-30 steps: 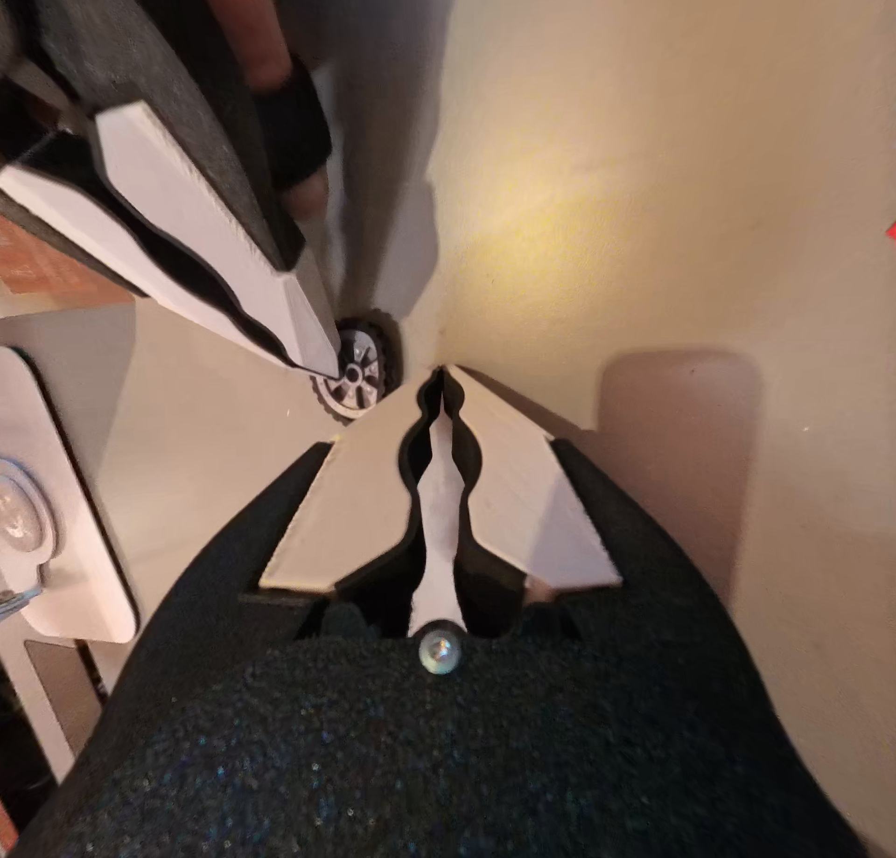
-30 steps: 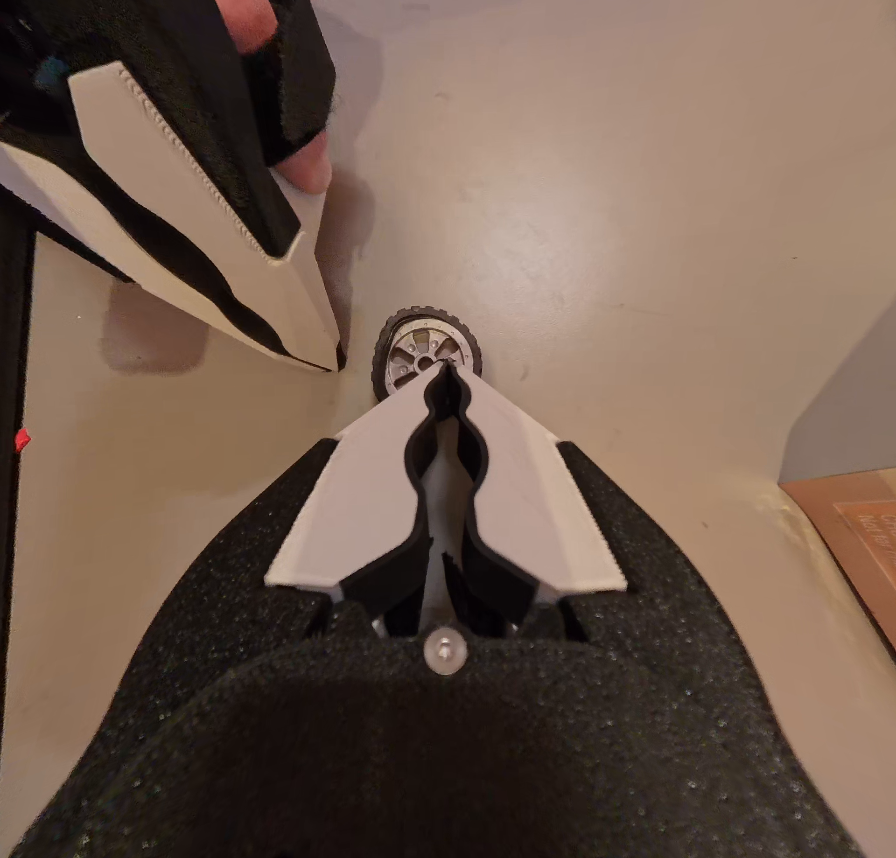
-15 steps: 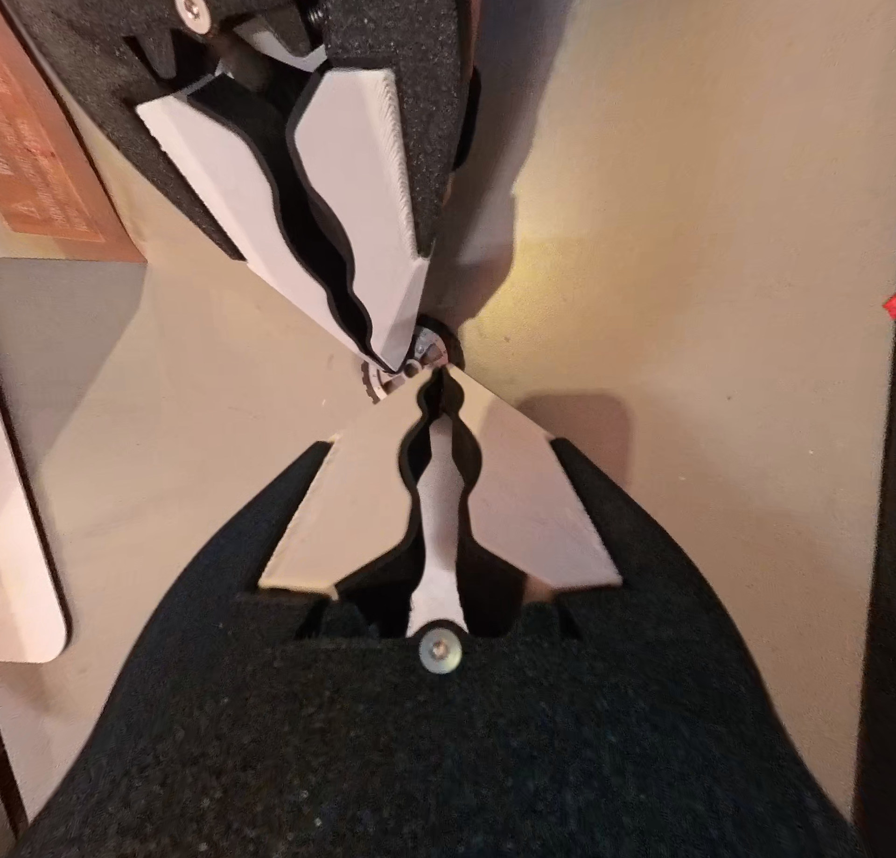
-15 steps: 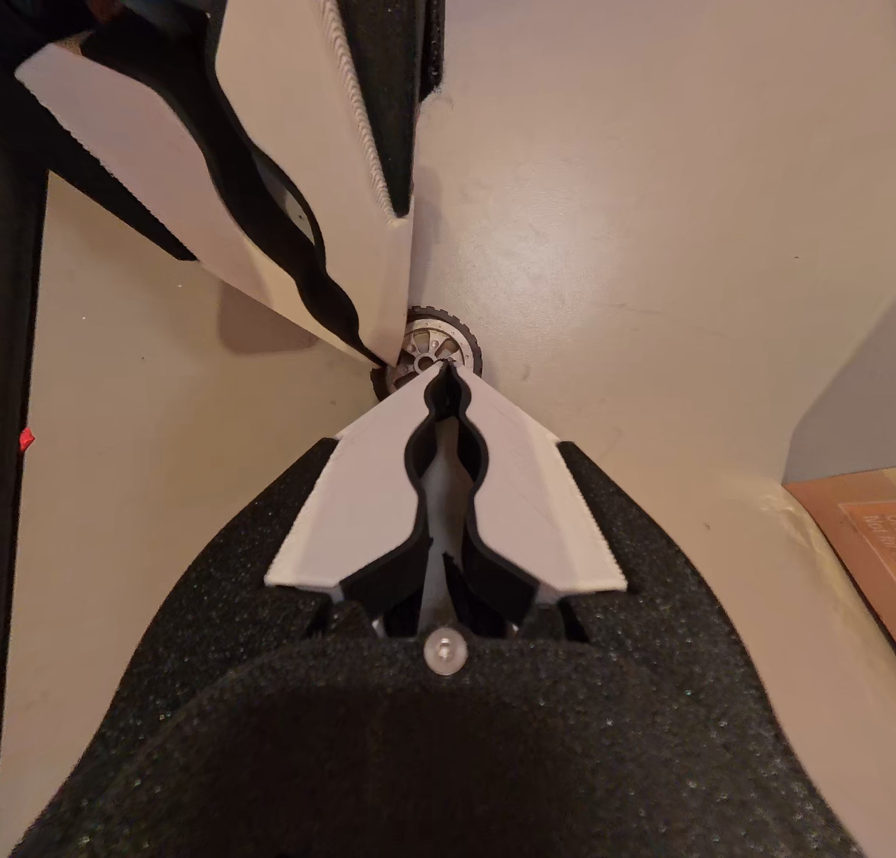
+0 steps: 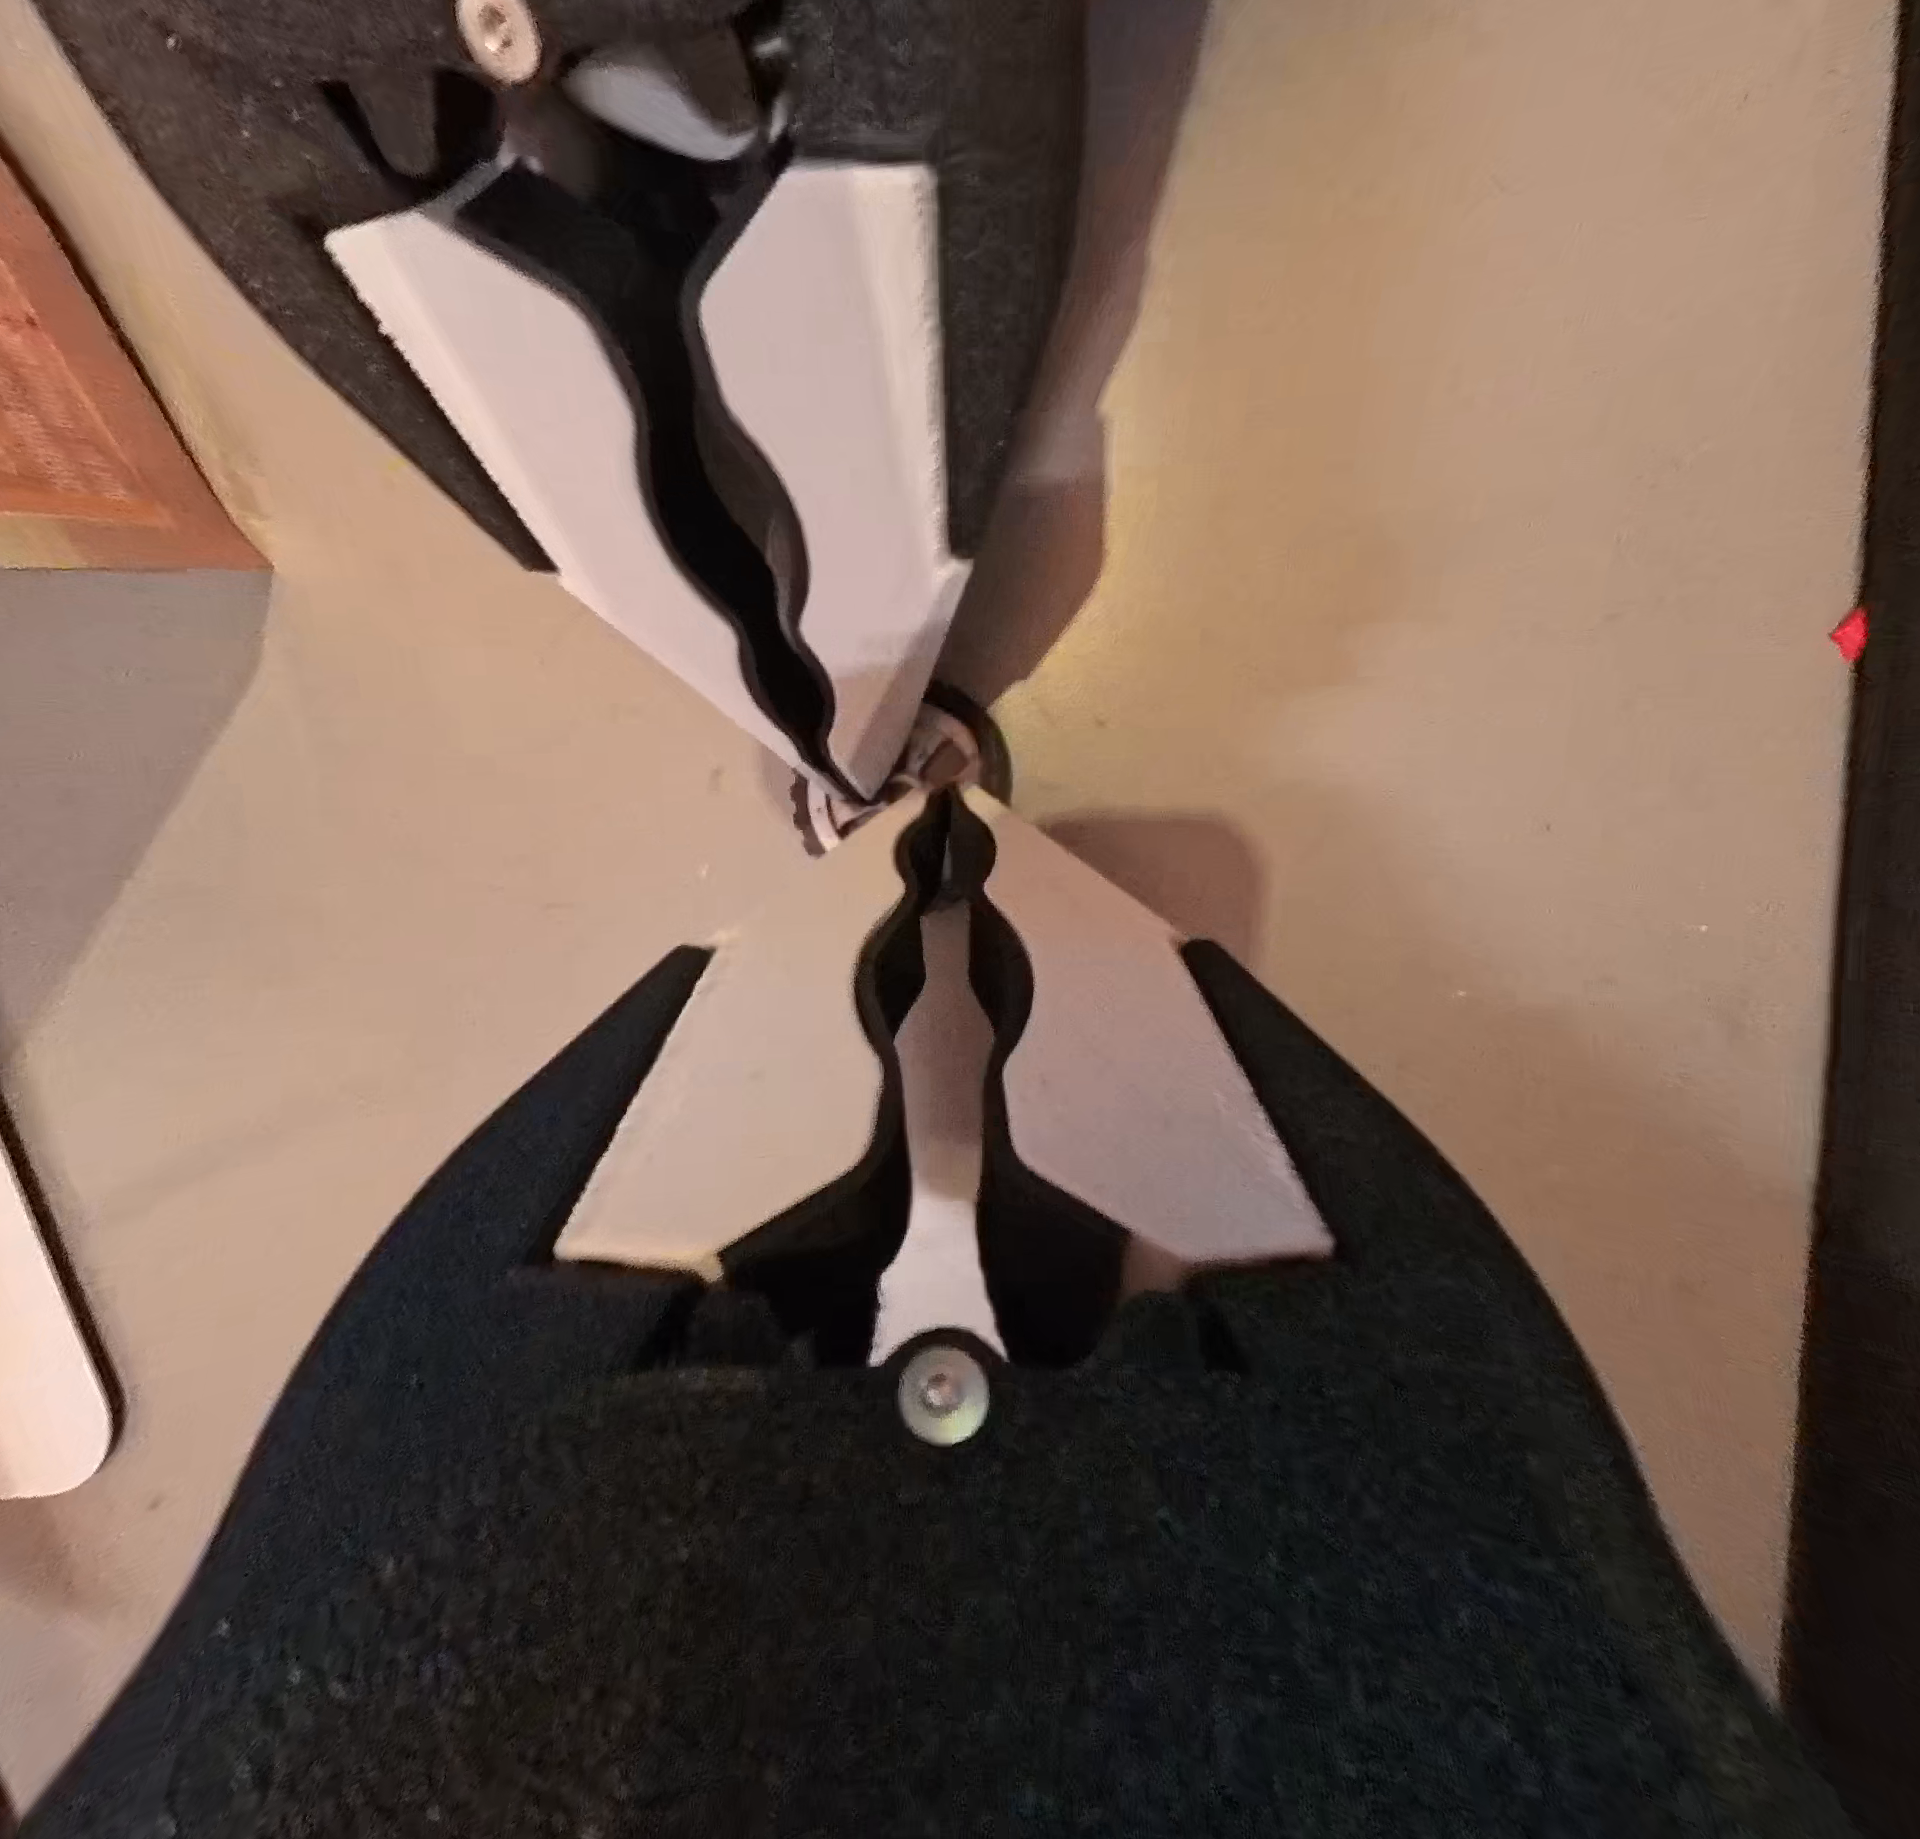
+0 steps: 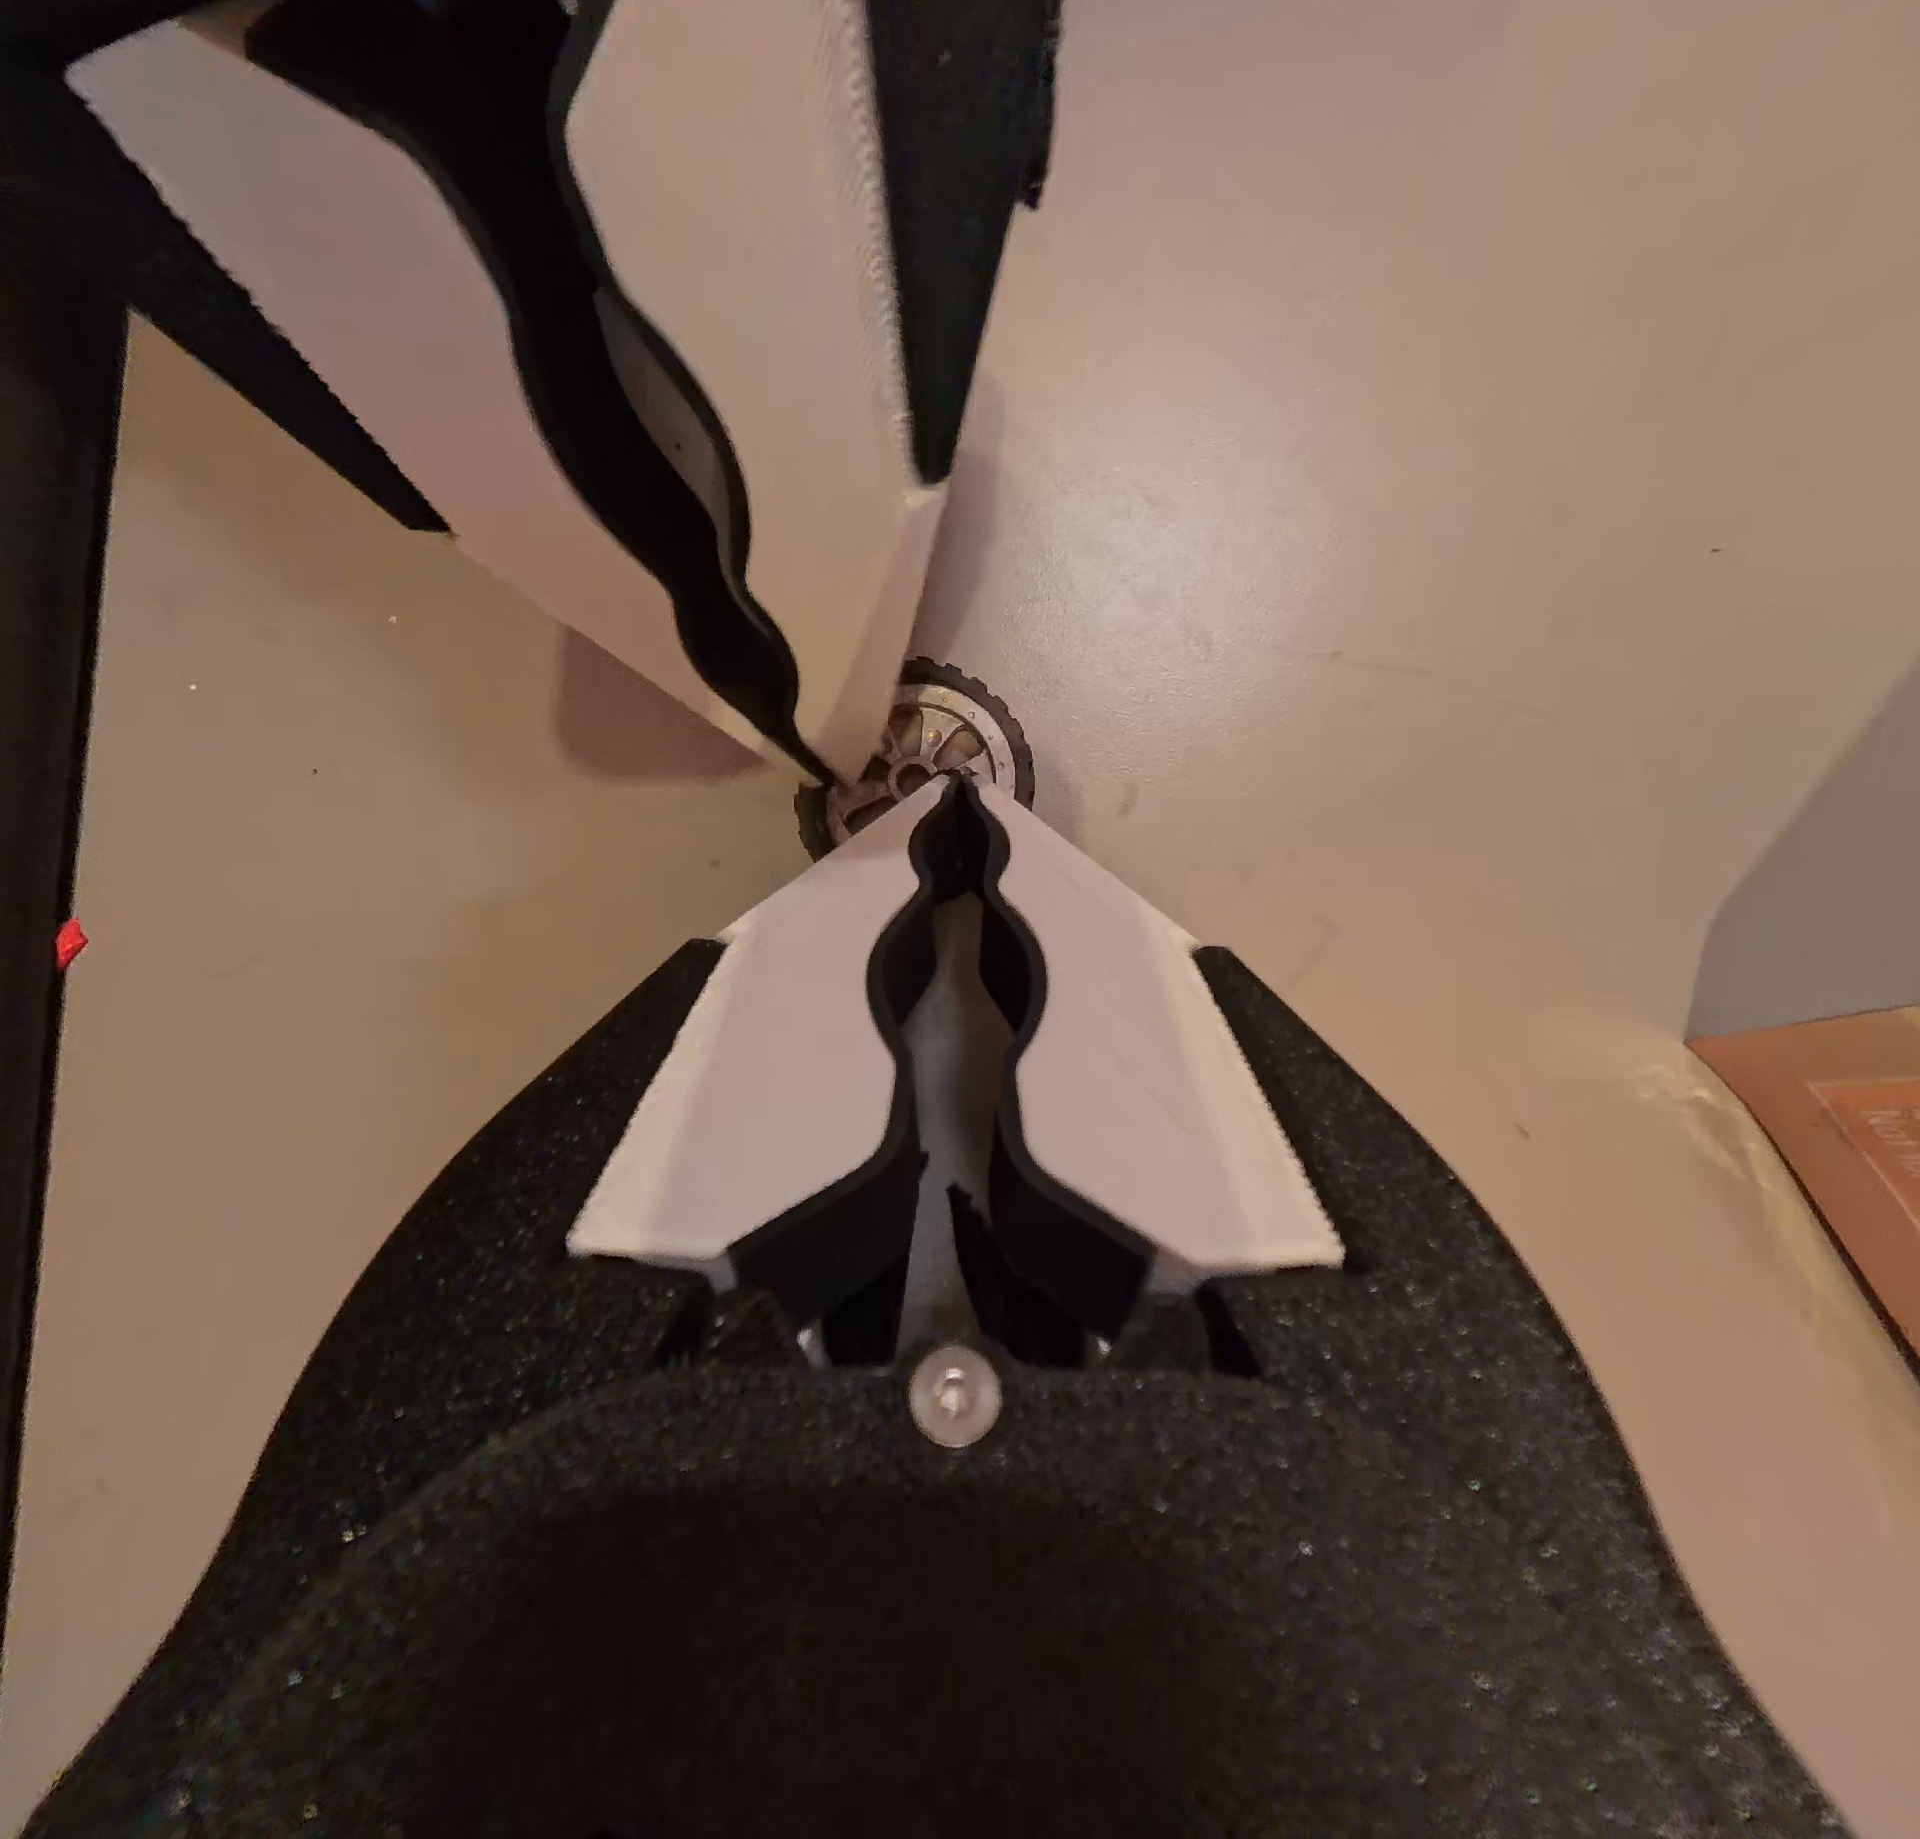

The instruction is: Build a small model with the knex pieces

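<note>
In your left wrist view, your left hand-held gripper (image 5: 951, 802) is pressed together, its tips at a small toy wheel (image 5: 961, 750) on the beige surface (image 5: 1455, 439), meeting your right hand-held gripper (image 5: 868, 776). In your right wrist view, that right one (image 6: 954, 787) is likewise closed against the wheel (image 6: 935, 740), with the left one (image 6: 821, 766) touching from the upper left.

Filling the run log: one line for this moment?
left gripper: shut, at toy wheel | right gripper: shut, at wheel | beige table

Each tongs assembly, left tongs (image 5: 951, 797) and right tongs (image 6: 954, 783), comprises two white wedge-shaped fingers (image 6: 790, 1062) with black wavy inner liners, a black foam-textured housing (image 6: 935, 1581), and one silver screw (image 5: 942, 1407).
</note>
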`<action>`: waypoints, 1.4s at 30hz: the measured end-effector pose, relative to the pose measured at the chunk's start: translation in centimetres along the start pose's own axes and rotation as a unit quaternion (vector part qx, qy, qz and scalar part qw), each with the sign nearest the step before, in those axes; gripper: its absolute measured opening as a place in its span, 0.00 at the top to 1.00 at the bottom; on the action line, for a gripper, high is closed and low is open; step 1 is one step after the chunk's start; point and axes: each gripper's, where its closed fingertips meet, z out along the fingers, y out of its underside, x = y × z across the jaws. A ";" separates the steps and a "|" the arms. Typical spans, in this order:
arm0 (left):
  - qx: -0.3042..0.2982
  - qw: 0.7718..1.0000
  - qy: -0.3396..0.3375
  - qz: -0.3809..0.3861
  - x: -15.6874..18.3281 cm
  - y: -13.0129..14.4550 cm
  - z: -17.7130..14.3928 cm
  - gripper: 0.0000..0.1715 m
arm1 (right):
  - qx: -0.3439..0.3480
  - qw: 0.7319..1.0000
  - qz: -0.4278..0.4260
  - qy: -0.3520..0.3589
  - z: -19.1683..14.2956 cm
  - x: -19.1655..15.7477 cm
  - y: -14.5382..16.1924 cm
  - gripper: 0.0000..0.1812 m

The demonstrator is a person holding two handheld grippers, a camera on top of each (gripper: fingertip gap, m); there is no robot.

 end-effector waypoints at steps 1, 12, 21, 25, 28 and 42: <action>-0.009 1.000 -0.004 -0.001 -0.3 0.4 0.2 1.00 | 0.000 1.000 -0.001 0.000 0.0 0.0 0.0 1.00; -0.030 0.999 0.012 0.038 0.8 0.6 0.5 1.00 | 0.002 1.000 0.007 -0.013 0.2 -0.3 -0.1 0.99; -0.076 0.984 -0.075 0.141 1.2 0.2 0.5 1.00 | 0.008 0.999 0.013 -0.031 0.4 -0.8 -0.3 1.00; -0.126 0.964 -0.127 0.198 1.3 0.1 0.5 1.00 | 0.008 0.999 0.013 -0.031 0.4 -0.8 -0.3 1.00; -0.155 0.945 -0.171 0.230 1.4 0.1 0.5 1.00 | 0.009 0.999 0.011 -0.029 0.4 -0.8 -0.3 1.00; -0.070 0.909 -0.383 0.144 1.3 0.1 0.2 1.00 | 0.018 0.999 -0.033 0.033 0.4 -0.7 -0.4 0.99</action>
